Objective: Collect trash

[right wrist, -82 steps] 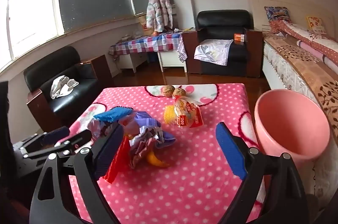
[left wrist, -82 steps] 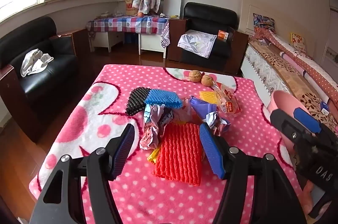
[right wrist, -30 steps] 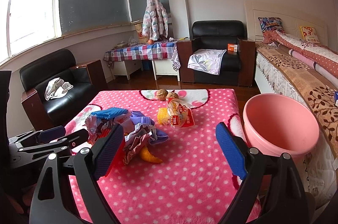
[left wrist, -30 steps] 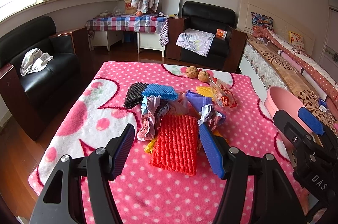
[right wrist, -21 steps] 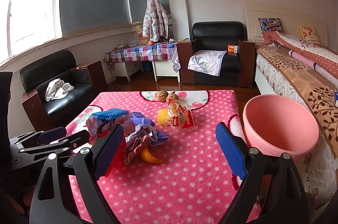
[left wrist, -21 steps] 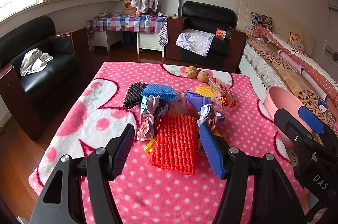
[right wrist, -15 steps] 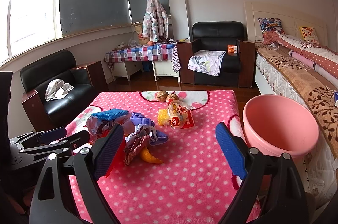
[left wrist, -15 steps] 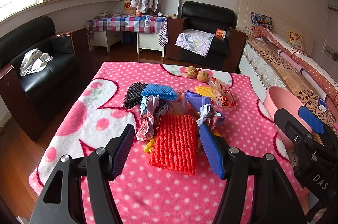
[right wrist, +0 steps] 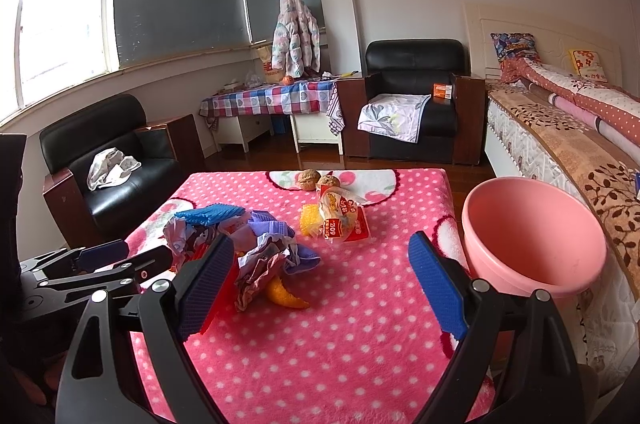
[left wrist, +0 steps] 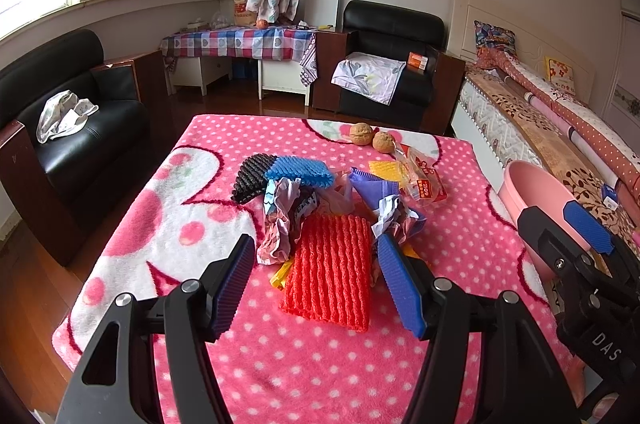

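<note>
A table covered by a pink polka-dot cloth (left wrist: pixel 328 356) carries one heap of trash near its middle, and one pink basin (right wrist: pixel 536 236) stands just beside the table's right edge. Going left to right across the heap in the left wrist view: one black foam net (left wrist: pixel 250 176), one blue foam net (left wrist: pixel 302 172) lying partly over it, one crumpled printed wrapper (left wrist: pixel 280 220) below those, one red foam net (left wrist: pixel 332 272) flat at the near side with a yellow scrap showing from under its left edge, one purple piece (left wrist: pixel 374 186), a second crumpled wrapper (left wrist: pixel 394 216) against it, one yellow foam piece (left wrist: pixel 386 169), and one clear snack bag (left wrist: pixel 420 180) with a red label. Two walnuts (left wrist: pixel 372 137) sit touching each other at the far edge, apart from the heap. The right wrist view adds one orange curved piece (right wrist: pixel 285 294) at the heap's near side. The left gripper (left wrist: pixel 316 284) hangs above the near end of the red net with its two blue pads spread wide, empty. The right gripper (right wrist: pixel 320 286) is likewise spread wide with nothing between its two pads, over bare cloth between the heap and the basin. Three black armchairs stand around the room, and one checked side table (right wrist: pixel 276 100) is at the far wall.
</note>
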Motion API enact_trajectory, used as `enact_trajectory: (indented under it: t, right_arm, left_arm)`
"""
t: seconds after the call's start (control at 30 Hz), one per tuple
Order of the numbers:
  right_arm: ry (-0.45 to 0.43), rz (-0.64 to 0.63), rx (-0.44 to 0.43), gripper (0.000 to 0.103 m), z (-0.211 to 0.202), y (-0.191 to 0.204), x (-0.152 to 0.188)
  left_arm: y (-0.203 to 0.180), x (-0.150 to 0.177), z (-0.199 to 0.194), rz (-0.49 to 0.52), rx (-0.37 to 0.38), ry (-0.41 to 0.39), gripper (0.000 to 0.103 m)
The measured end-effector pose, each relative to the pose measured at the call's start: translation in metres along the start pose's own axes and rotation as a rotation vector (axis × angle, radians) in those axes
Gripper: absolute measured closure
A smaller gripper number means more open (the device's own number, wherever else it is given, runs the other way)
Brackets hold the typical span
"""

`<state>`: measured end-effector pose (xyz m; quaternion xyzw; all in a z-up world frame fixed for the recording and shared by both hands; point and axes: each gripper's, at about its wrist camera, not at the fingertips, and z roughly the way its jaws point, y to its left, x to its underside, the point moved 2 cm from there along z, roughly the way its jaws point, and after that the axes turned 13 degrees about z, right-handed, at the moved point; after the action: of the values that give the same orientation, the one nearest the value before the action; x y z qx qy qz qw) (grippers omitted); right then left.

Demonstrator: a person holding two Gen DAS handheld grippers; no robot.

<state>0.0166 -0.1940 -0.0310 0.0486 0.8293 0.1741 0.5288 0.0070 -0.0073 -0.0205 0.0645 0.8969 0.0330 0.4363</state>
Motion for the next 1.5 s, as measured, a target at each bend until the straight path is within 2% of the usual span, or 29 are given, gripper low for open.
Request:
enact_trajectory:
  t: [0.13, 0.23, 0.4, 0.5, 0.67, 0.73, 0.97, 1.0, 1.1, 1.13, 1.17, 1.4, 1.5]
  right_arm:
    - [0.011, 0.001, -0.003, 0.014, 0.004, -0.002, 0.003]
    - [0.024, 0.008, -0.006, 0.014, 0.008, -0.005, 0.005]
    - [0.052, 0.015, -0.017, 0.014, 0.016, -0.009, 0.008]
    - [0.075, 0.010, -0.027, 0.018, 0.022, -0.009, 0.013]
    - [0.108, -0.012, -0.055, 0.025, 0.030, -0.006, 0.019]
    - [0.125, -0.018, -0.074, 0.029, 0.033, -0.004, 0.022]
    - [0.180, -0.028, -0.145, 0.035, 0.036, 0.002, 0.029]
    - [0.186, -0.031, -0.153, 0.035, 0.037, 0.003, 0.030]
    - [0.212, -0.034, -0.184, 0.035, 0.039, 0.008, 0.032]
    - [0.225, -0.033, -0.198, 0.035, 0.039, 0.010, 0.032]
    - [0.238, -0.032, -0.211, 0.035, 0.040, 0.012, 0.033]
    - [0.351, -0.039, -0.289, 0.035, 0.052, 0.030, 0.044]
    - [0.405, -0.041, -0.307, 0.039, 0.062, 0.037, 0.048]
  left_arm:
    - [-0.005, 0.007, -0.002, -0.016, 0.029, -0.015, 0.039]
    - [0.003, 0.011, -0.006, -0.039, 0.052, -0.028, 0.040]
    - [0.021, 0.019, -0.004, -0.064, 0.049, -0.025, 0.040]
    - [0.024, 0.026, -0.004, -0.057, 0.062, -0.012, 0.040]
    - [0.031, 0.021, 0.010, -0.067, 0.101, 0.024, 0.052]
    - [0.030, 0.017, 0.018, -0.066, 0.121, 0.032, 0.054]
    - [0.027, 0.005, 0.044, -0.049, 0.101, 0.044, 0.054]
    - [0.028, 0.004, 0.048, -0.050, 0.098, 0.050, 0.057]
    - [0.031, 0.004, 0.058, -0.057, 0.111, 0.068, 0.076]
    - [0.032, 0.005, 0.061, -0.061, 0.117, 0.074, 0.088]
    - [0.034, 0.006, 0.063, -0.070, 0.130, 0.079, 0.093]
    - [0.041, 0.016, 0.057, -0.082, 0.149, 0.051, 0.096]
    - [0.044, 0.020, 0.055, -0.092, 0.166, 0.049, 0.096]
